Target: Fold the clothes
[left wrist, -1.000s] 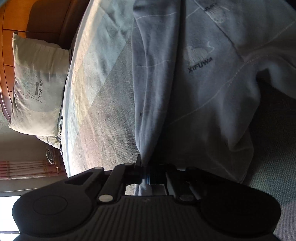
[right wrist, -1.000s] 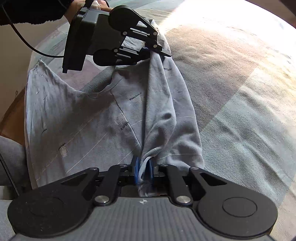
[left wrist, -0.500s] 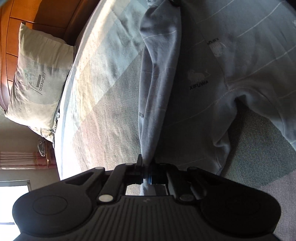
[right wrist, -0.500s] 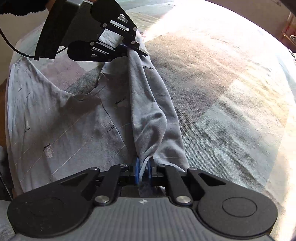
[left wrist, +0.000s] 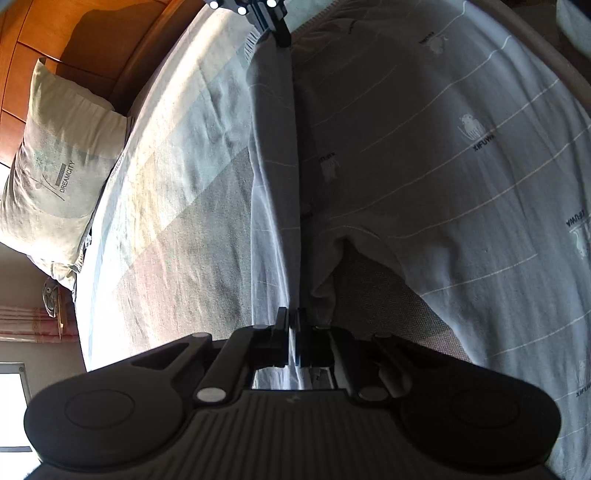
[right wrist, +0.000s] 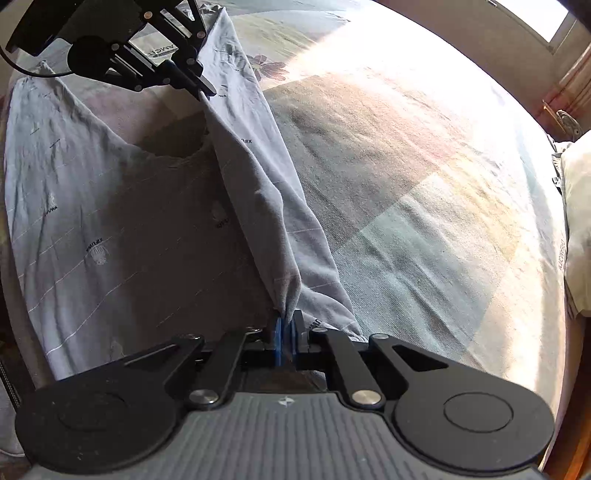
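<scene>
Left wrist view is showing the left gripper (left wrist: pixel 295 325) pinching one end of a raised edge of the grey shirt (left wrist: pixel 424 155), its jaws closed tight on the cloth, while the right gripper (left wrist: pixel 275 26) is gripping the far end of that same edge. In the right wrist view the right gripper (right wrist: pixel 284 325) is likewise clamped on a bunched corner between its blue pads (right wrist: pixel 277 339), and the left gripper (right wrist: pixel 201 88) is holding the opposite end, so the edge is running taut between the two tools. The rest of the shirt (right wrist: pixel 110 221) is lying spread on the bed (right wrist: pixel 406 184), with the lifted strip hanging above it; a pillow (left wrist: pixel 59 173) is sitting well away from the shirt, by the wooden headboard (left wrist: pixel 92 40). The fabric is looking thin, light and limp, so it is likely sagging wherever unsupported and creasing easily. Holding it at the two ends of the edge, as now, seems the sensible grip for carrying the fold across evenly.
</scene>
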